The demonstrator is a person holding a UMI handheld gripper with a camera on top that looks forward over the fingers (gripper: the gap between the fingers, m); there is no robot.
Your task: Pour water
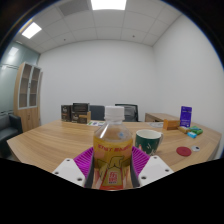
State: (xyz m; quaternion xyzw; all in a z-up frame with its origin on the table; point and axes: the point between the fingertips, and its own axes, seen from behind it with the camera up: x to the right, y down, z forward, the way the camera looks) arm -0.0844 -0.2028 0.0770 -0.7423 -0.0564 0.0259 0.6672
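jaws [113, 160] were seen clenched on a bottle [113, 148], held upright | a cup [148, 140] was found on the bench [50, 140] at 2 o'clock, near | tilt toward it was judged next

just the one view, camera riding on the gripper [113, 160] looking forward along its fingers, sits low and right up close to the bottle [113, 152], facing level across the wooden table [50, 142] toward the far white wall
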